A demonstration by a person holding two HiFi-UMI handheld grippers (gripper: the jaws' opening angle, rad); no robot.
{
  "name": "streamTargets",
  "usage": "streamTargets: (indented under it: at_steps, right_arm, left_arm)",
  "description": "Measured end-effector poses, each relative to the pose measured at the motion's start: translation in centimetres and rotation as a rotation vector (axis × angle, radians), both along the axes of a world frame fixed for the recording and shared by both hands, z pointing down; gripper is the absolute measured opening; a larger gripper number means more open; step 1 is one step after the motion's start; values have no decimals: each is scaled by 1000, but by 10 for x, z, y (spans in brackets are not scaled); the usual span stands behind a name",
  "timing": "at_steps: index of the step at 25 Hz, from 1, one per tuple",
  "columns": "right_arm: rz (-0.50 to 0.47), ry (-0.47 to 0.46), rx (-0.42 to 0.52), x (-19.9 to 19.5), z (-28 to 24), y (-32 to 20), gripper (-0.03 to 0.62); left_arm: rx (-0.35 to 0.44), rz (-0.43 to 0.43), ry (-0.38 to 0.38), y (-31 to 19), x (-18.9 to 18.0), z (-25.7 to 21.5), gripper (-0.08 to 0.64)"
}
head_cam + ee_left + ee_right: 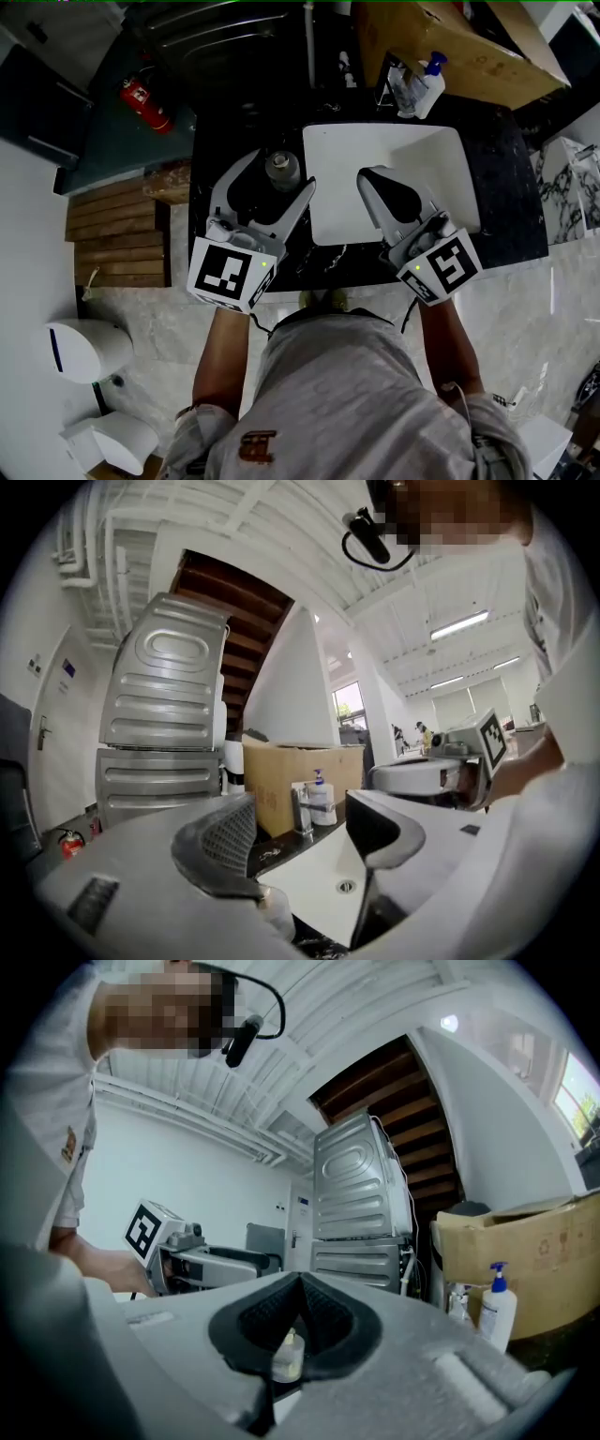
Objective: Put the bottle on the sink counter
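Observation:
A small clear bottle [282,170] with a grey cap stands upright on the black counter [511,202], just left of the white sink [441,159]. My left gripper [281,172] is open, one jaw on each side of the bottle, and the pads are not pressing on it. In the left gripper view only the bottle's top [273,907] shows, low beside the left jaw, and the left gripper [300,841] stands wide open. My right gripper [367,176] is shut and empty over the sink's left half. In the right gripper view its jaws [300,1283] meet, and the bottle [288,1354] shows below them.
A blue-topped pump bottle [427,82] and a cardboard box [450,37] stand behind the sink, by the faucet [300,810]. A red fire extinguisher [145,103] lies on the floor to the left. Wooden slats [117,230] sit left of the counter. A grey metal appliance [164,724] stands behind it.

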State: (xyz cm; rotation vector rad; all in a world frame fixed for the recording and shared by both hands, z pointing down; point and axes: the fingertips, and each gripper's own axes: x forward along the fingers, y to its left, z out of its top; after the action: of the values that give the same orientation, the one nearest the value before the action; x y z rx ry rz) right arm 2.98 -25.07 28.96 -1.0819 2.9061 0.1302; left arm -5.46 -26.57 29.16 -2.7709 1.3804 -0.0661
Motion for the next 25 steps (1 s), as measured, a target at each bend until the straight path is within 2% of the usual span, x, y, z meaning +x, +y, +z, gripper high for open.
streamTargets:
  at_steps: [5, 11, 25]
  right_arm:
    - [-35, -18, 22, -10, -11, 16, 0]
    - [-65, -20, 50, -21, -19, 30, 0]
    - [-87, -1, 63, -34, -16, 44, 0]
  left_arm:
    - [45, 19, 45, 23, 9, -15, 169]
    - [51, 30, 27, 38, 18, -14, 12]
    - [35, 50, 28, 51, 22, -11, 2]
